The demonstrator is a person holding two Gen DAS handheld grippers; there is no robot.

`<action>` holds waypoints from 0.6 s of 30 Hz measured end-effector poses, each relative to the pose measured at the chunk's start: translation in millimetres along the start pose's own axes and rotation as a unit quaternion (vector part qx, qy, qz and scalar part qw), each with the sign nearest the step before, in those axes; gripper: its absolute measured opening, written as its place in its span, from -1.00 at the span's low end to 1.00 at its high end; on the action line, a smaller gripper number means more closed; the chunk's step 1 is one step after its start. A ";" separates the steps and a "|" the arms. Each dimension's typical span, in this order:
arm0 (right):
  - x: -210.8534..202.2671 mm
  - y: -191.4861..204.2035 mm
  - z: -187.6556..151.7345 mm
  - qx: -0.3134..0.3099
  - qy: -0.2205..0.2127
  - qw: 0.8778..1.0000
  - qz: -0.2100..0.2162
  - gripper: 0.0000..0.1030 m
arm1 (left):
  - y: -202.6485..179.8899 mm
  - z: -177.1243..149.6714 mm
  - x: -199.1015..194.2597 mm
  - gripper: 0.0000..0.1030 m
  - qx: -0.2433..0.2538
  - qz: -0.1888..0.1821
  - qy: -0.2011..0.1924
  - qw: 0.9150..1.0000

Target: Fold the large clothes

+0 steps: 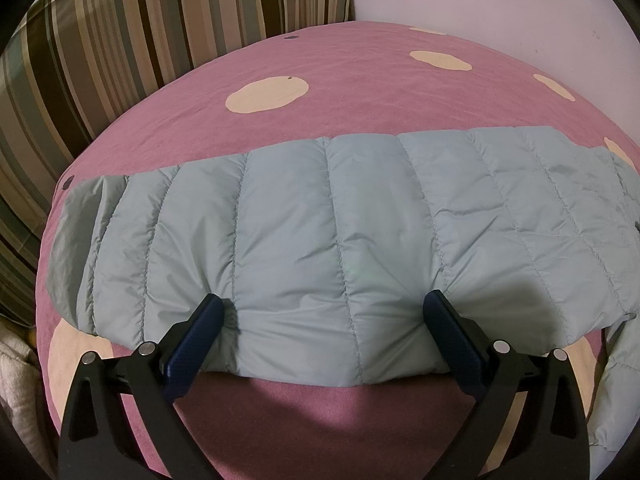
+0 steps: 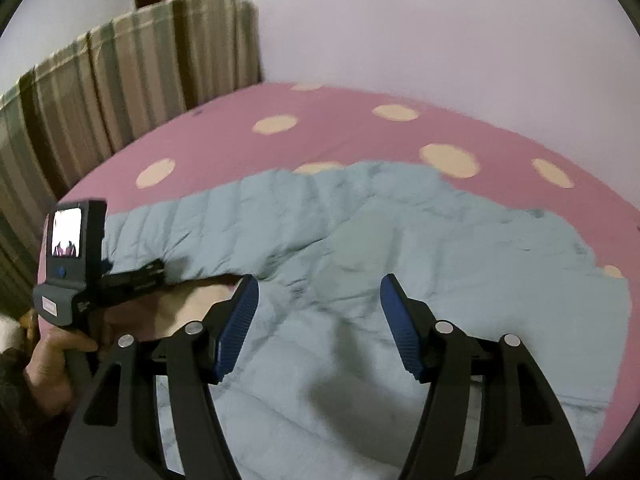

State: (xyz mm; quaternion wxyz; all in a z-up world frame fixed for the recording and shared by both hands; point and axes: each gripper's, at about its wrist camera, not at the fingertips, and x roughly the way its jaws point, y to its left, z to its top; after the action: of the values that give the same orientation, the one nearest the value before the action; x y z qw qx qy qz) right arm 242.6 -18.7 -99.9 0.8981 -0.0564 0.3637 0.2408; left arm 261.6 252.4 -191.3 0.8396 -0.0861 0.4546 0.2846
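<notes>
Lying across the pink spotted bed (image 1: 320, 92), the pale blue quilted jacket (image 1: 340, 220) is stretched out as a long band, its stitched channels running across it from near edge to far edge. One end of the jacket reaches toward the striped cushion (image 1: 100, 60) standing at the head of the bed; the other end spreads wider and looser, with a crumpled part lapping over it in the right wrist view.

At the jacket's near edge, the left gripper (image 1: 326, 312) has its two blue pads spread wide, their tips dimpling the padded cloth, with a broad hump of jacket between them. The pads press down on it but do not pinch it, so I read this gripper as released, pinning the edge, not carrying it. A hand (image 2: 56, 360) grips its handle beside the jacket.

Over the jacket's wider, rumpled part, the right gripper (image 2: 316, 320) hangs with its fingers apart and nothing between them; that view is smeared with motion, and no cloth hangs from either pad. It too is released.

Judging by this, one fold has been laid and let go, and the jacket is only partly folded, being long and narrow. The next move likely calls for both grippers to take hold at one end of the jacket and carry it over toward the other end, nipping through the puffy layers firmly enough that the slippery shell does not slide out, then smoothing the trapped air flat.
</notes>
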 end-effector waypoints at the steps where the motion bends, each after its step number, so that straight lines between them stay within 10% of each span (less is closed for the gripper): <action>1: -6.4 -11.3 0.0 0.010 -0.005 1.000 -0.013 0.22 | -0.2 -0.1 -0.1 0.93 0.000 0.000 0.000 1.000; 11: -29.6 -188.2 -55.0 0.200 0.021 0.962 -0.183 -0.21 | 0.8 -0.2 0.2 0.93 0.000 0.000 0.000 1.000; 18: 12.4 -232.9 -97.8 0.236 0.088 0.948 -0.196 -0.20 | 1.2 -0.4 0.2 0.93 0.000 0.000 0.001 1.000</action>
State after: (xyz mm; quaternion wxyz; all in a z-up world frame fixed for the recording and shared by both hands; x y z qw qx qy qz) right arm 299.3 -245.3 -196.9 0.8799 0.0659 0.4691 -0.0384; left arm 260.8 253.4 -191.6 0.8394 -0.0860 0.4551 0.2844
